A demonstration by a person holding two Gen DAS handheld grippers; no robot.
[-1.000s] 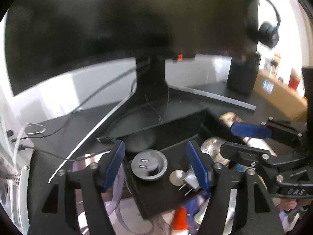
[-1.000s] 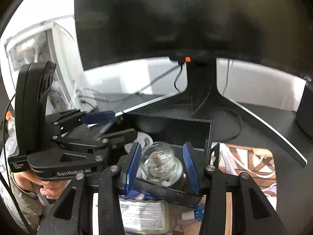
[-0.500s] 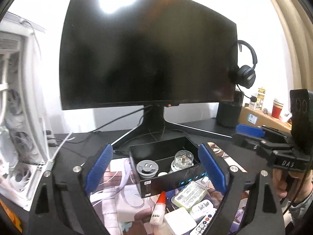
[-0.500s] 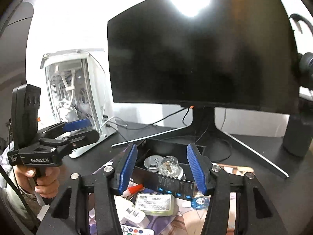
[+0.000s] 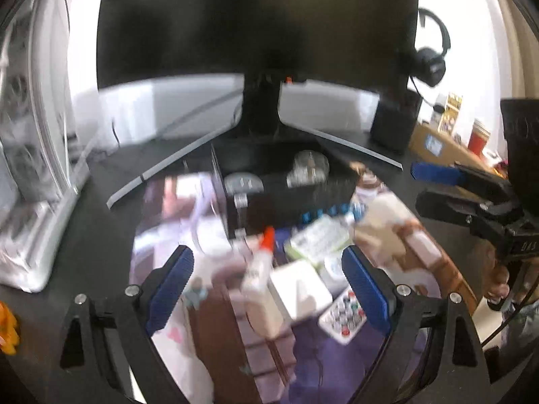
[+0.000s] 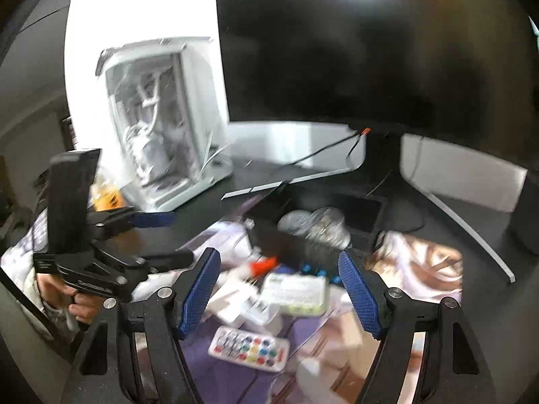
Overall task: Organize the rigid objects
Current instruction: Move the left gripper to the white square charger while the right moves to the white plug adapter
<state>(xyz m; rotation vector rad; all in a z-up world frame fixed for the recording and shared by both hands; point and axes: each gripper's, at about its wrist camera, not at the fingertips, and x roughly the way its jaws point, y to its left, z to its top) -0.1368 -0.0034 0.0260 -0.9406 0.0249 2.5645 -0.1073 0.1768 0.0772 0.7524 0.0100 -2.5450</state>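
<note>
A black open box sits on the desk mat before the monitor stand; it holds a grey round USB socket and a clear glass bulb. In front of it lie a white glue bottle with a red tip, a green-edged labelled pack, a white adapter and a small remote with coloured buttons. My left gripper is open and empty above these loose items. My right gripper is open and empty too.
A large dark monitor stands behind the box. A white PC case is at the left. Headphones hang at the right above a black speaker. Both views are motion-blurred.
Both grippers have pulled back from the box, then tilted down toward the loose items in front of it. The bulb stays in the box, released; both jaws have opened wide.
</note>
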